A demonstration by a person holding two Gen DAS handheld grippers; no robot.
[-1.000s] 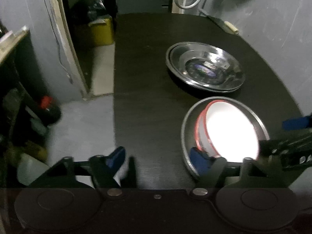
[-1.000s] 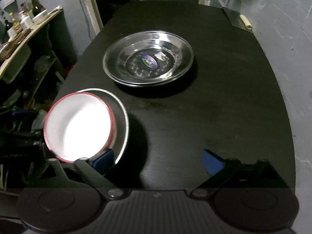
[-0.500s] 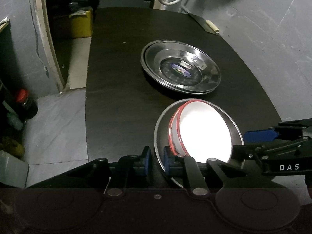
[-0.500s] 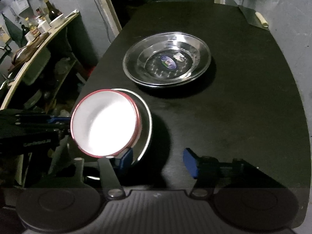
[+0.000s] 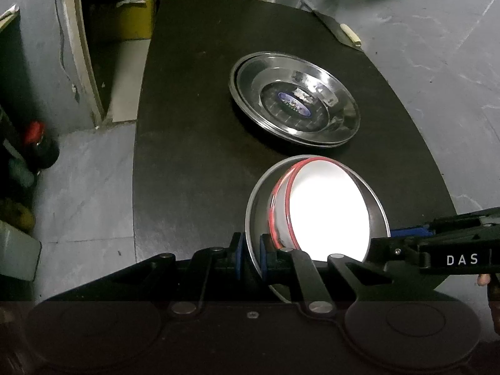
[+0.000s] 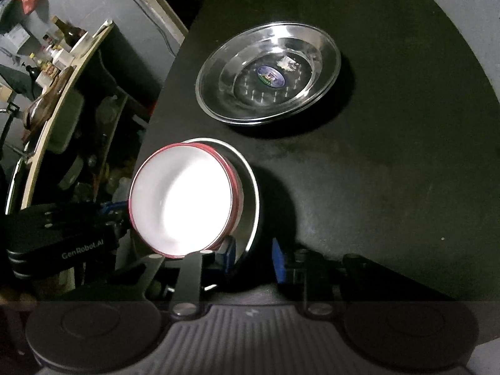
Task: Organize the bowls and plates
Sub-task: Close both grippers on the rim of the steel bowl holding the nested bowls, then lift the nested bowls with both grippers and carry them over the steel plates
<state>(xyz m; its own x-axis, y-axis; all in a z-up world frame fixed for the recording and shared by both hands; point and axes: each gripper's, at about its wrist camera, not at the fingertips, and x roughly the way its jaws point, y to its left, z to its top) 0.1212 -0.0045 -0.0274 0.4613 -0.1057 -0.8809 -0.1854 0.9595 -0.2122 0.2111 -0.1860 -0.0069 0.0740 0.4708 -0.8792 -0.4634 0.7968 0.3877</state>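
A small steel plate (image 5: 259, 206) (image 6: 250, 187) sits near the front of the black table and carries a white bowl with a red rim (image 5: 325, 209) (image 6: 181, 200). My left gripper (image 5: 250, 251) is shut on the plate's near left rim, one blue pad on each side of it. My right gripper (image 6: 253, 254) is closing over the opposite rim. Its inner pad is inside the plate and a dark gap still shows at the outer pad. Its fingers (image 5: 406, 229) show at the right of the left wrist view. A stack of larger steel plates (image 5: 250, 93) (image 6: 325, 50) lies further back.
A knife with a pale handle (image 5: 343, 29) lies at the table's far right edge. Left of the table (image 5: 193, 156) are grey floor, a red-capped bottle (image 5: 37, 143), a yellow bin (image 5: 134, 15) and a cluttered shelf (image 6: 56, 62).
Both pairs of jaws have narrowed from wide open. The left pair has closed onto the small plate's rim and the right pair has come in around the other side.
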